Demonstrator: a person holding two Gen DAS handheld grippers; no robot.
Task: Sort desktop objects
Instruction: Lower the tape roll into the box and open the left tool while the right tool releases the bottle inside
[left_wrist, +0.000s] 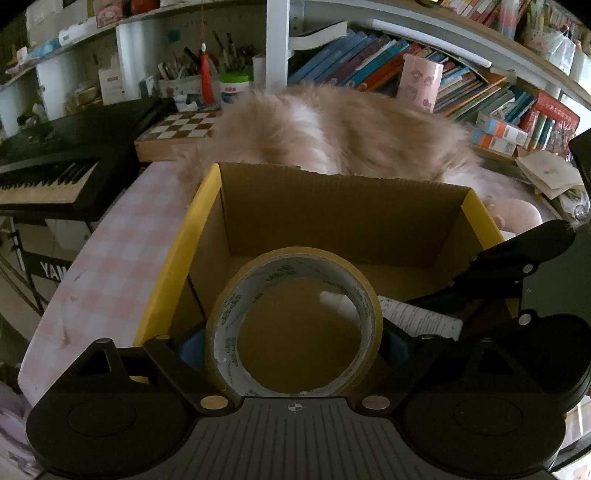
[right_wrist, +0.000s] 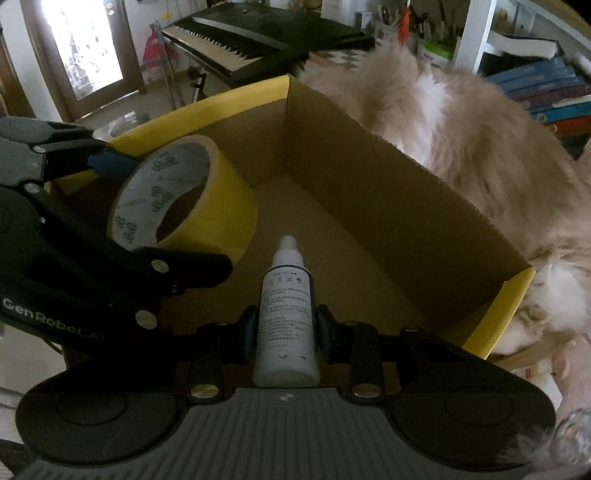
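Note:
My left gripper (left_wrist: 293, 343) is shut on a roll of yellow tape (left_wrist: 255, 291) and holds it over the open cardboard box (left_wrist: 332, 206). The tape roll (right_wrist: 225, 192) and left gripper (right_wrist: 155, 210) also show at the left of the right wrist view. My right gripper (right_wrist: 284, 328) is shut on a white spray bottle (right_wrist: 286, 314), upright along the fingers, above the box (right_wrist: 388, 206). The bottle (left_wrist: 421, 319) and the right gripper's black arm (left_wrist: 517, 258) show at the right of the left wrist view. The box floor looks bare.
A fluffy tan and white cat (left_wrist: 332, 129) lies right behind the box's far wall, also seen in the right wrist view (right_wrist: 461, 129). The box stands on a pink checked table (left_wrist: 107, 266). A keyboard (left_wrist: 44, 177), a chessboard (left_wrist: 177, 129) and bookshelves (left_wrist: 424, 66) stand behind.

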